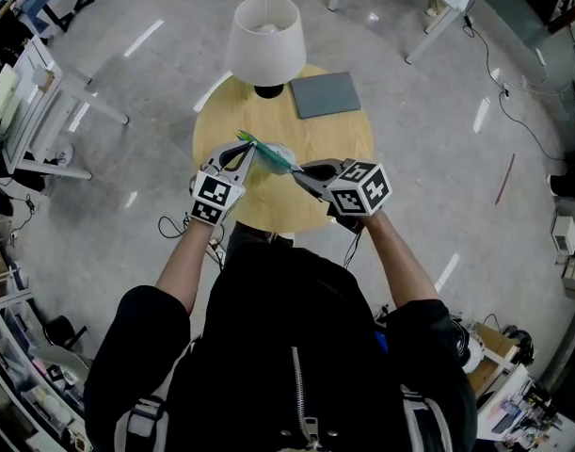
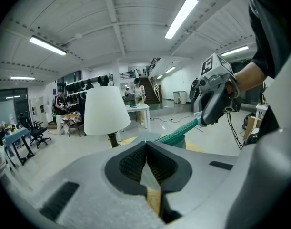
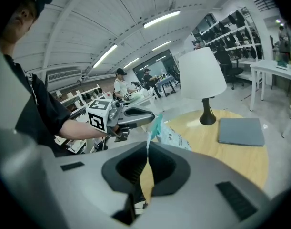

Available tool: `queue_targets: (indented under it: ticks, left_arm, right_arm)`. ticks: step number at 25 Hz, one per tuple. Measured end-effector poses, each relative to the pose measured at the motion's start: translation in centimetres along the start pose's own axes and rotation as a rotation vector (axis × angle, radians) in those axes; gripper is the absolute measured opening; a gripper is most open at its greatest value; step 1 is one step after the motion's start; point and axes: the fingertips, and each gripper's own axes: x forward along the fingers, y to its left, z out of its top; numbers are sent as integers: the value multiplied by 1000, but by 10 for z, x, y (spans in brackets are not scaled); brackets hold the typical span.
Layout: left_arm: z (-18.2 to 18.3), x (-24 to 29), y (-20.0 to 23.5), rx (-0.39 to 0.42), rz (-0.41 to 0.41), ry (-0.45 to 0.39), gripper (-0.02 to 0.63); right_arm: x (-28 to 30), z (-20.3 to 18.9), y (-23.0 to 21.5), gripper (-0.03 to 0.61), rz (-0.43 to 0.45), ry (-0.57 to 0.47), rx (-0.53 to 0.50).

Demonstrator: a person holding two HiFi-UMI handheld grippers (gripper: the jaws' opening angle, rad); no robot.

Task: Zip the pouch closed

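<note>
Soft plastic pouch [image 1: 273, 155], judged light, limp, slippery. Pinched at either end of green zip [image 2: 181, 131] by left gripper [image 1: 242, 145] and right gripper [image 1: 299, 170], both clamped shut. Best kept taut along the zip.

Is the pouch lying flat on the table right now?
No, the left gripper and the right gripper each pinch one end of the pouch, holding it up over the round table.

Between the two pairs of jaws the pouch [image 1: 274, 155] looks thin, glossy plastic; beyond them the table [image 1: 268, 121] is smooth matt wood, the lampshade [image 1: 265, 38] matt.
</note>
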Motion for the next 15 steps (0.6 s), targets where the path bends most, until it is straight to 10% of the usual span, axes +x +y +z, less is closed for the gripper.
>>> queue_targets:
  ticks: [15]
  left_arm:
    - [-14,-7,6,-3,13,32,8]
  right_arm:
    - [-6,0,6,14,8,-7,-10]
